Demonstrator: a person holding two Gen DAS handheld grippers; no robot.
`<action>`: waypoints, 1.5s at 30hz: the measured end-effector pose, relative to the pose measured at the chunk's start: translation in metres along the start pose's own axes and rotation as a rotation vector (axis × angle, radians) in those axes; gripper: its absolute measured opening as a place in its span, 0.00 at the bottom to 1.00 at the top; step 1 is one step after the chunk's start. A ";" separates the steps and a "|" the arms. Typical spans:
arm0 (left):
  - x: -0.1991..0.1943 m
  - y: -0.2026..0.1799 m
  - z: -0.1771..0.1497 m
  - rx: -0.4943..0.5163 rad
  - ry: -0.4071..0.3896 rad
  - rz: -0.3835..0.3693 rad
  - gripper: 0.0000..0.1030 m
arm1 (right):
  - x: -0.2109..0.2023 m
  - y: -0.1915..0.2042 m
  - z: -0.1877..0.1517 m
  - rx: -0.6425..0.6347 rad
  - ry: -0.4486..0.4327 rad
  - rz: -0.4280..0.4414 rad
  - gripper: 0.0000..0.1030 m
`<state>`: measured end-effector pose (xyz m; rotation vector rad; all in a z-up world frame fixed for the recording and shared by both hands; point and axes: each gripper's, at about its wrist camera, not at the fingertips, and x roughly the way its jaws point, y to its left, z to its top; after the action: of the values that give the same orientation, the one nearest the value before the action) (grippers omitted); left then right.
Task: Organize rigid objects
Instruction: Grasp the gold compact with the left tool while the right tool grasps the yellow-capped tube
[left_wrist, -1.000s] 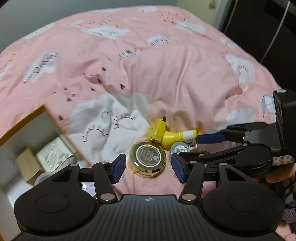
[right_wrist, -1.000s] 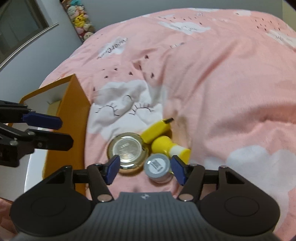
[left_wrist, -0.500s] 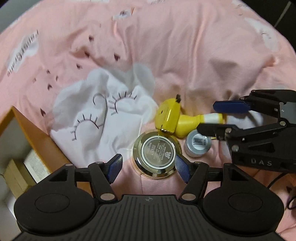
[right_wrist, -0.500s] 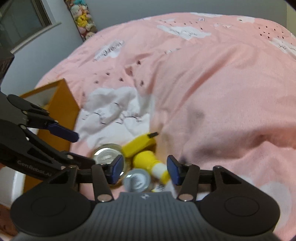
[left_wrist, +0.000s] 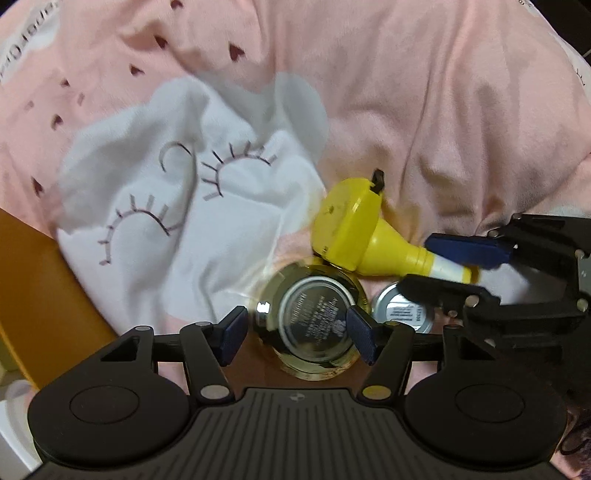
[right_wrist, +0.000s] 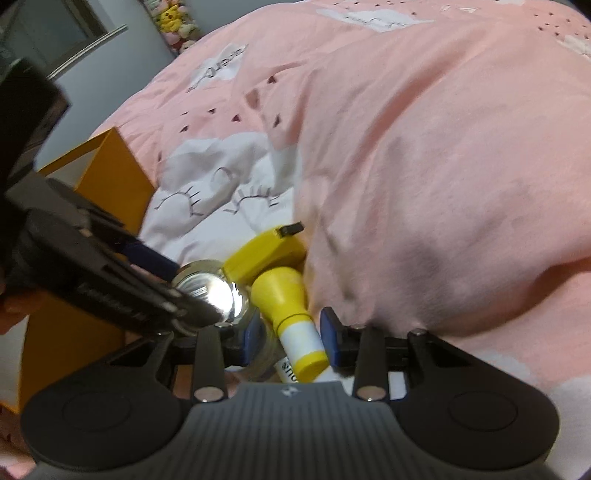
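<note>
On the pink bedspread lie a round gold jar (left_wrist: 312, 321), a small silver-lidded jar (left_wrist: 402, 310), a yellow bottle (left_wrist: 384, 251) with a white neck, and a flat yellow case (left_wrist: 343, 218). My left gripper (left_wrist: 297, 334) points down with the gold jar between its fingers. Its jaws are closing and a thin gap shows at the left pad. My right gripper (right_wrist: 291, 338) straddles the neck of the yellow bottle (right_wrist: 295, 332). Its jaws are closing too, and the left pad stands off the neck. The gold jar (right_wrist: 218, 291) glints beside the left gripper (right_wrist: 195, 291).
An open orange box (left_wrist: 44, 288) with white inner walls stands at the left, its wall (right_wrist: 110, 177) close to the jars. The bedspread bulges up to the right of the objects. Plush toys (right_wrist: 177, 22) sit far back by a grey wall.
My left gripper has dropped from above the bed to straddle the gold jar. My right gripper has slid forward and down onto the bottle's neck, and its jaws have narrowed.
</note>
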<state>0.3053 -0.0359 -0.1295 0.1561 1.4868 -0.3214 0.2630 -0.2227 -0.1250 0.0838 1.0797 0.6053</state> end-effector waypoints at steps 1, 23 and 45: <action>0.002 0.000 0.000 -0.002 0.007 0.001 0.72 | 0.001 0.001 -0.001 -0.003 0.004 0.008 0.34; -0.052 -0.017 -0.036 0.053 -0.245 -0.072 0.35 | 0.000 -0.004 -0.004 0.036 0.008 0.043 0.25; -0.048 -0.038 -0.060 0.213 -0.347 -0.060 0.36 | -0.011 -0.016 -0.005 0.133 -0.027 0.094 0.27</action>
<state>0.2338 -0.0482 -0.0832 0.2148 1.1135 -0.5281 0.2614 -0.2426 -0.1238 0.2585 1.0935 0.6147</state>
